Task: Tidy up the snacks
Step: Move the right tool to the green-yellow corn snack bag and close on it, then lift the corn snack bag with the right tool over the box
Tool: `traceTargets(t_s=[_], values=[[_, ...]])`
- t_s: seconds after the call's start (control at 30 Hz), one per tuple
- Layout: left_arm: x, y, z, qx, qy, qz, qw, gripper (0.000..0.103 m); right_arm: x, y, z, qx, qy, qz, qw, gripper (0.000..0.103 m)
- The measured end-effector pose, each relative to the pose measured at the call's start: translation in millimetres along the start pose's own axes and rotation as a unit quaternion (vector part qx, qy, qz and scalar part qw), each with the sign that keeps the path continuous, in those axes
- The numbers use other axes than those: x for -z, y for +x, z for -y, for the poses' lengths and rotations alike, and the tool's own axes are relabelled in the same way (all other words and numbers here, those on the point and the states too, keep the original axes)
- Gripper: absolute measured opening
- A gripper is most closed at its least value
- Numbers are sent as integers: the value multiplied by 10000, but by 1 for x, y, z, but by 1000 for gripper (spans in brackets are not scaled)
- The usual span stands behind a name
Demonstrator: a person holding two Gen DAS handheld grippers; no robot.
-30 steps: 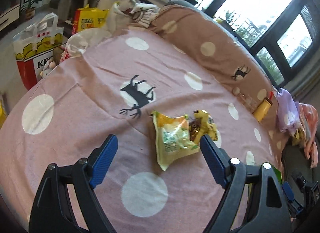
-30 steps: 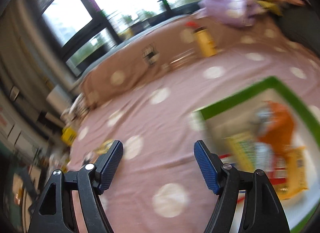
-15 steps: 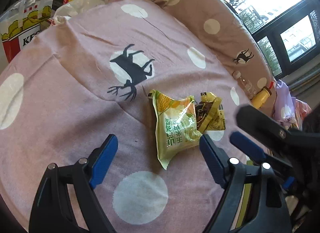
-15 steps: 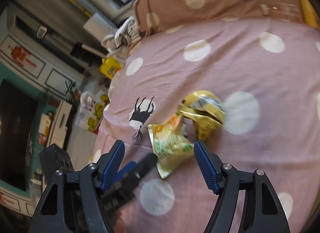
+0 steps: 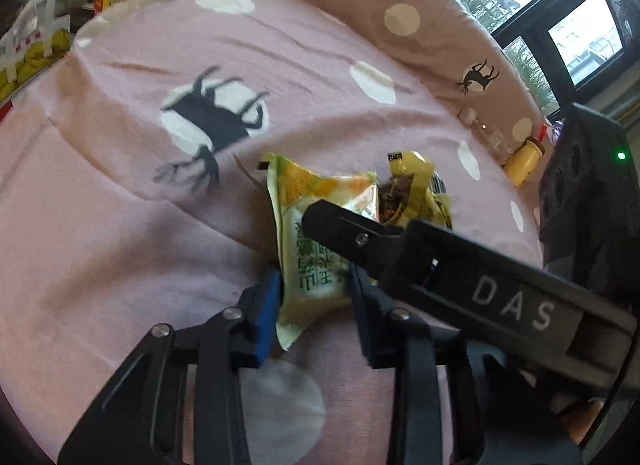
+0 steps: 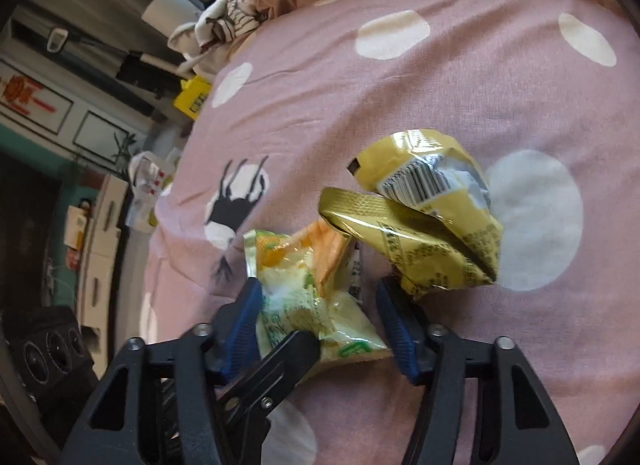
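Left gripper [image 5: 314, 297] closing, fingers pinching green snack bag [image 5: 316, 265]; right gripper [image 6: 320, 321] closing around it; barcode on yellow bag [image 6: 432, 221] only in right view.

Two snack bags lie on the pink bed cover [image 5: 120, 233]: one green corn bag [image 5: 316, 225] and one crinkly gold bag [image 6: 432, 225]. Two grippers, two bottles by the pillow, one yellow and one clear
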State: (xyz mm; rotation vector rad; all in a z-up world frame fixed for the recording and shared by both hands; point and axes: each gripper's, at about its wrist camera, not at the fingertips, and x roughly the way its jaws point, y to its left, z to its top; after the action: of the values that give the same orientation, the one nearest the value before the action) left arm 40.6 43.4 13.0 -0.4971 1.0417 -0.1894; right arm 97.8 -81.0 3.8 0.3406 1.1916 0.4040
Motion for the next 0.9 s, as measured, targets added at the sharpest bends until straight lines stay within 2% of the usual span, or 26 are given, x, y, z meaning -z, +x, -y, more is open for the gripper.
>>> traceTargets(t_s=[0.1,0.13,0.23,0.3,0.47,0.7,0.9], values=[[4,-3,8,-255,284,68,9992,26,8,-5,2,-183,-19,31,9998,50],[6,-4,10,-333,347,68,9988,24,10,-8,5,-312,54,47,9995,46],[10,-11,19,-292,522,95,9982,18,20,-25,7,-429,196,249,9986,41],[15,-20,29,-279,645,210,9973,18,25,-39,5,-404,195,419,9981,40],[31,-45,57,60,1027,530,9933,18,45,-89,3,-229,269,1022,9941,40],[56,-54,107,610,1743,581,9811,18,79,-149,27,130,749,1827,9802,40],[81,-54,148,837,2227,570,9696,18,95,-183,56,390,1173,1991,9722,41]])
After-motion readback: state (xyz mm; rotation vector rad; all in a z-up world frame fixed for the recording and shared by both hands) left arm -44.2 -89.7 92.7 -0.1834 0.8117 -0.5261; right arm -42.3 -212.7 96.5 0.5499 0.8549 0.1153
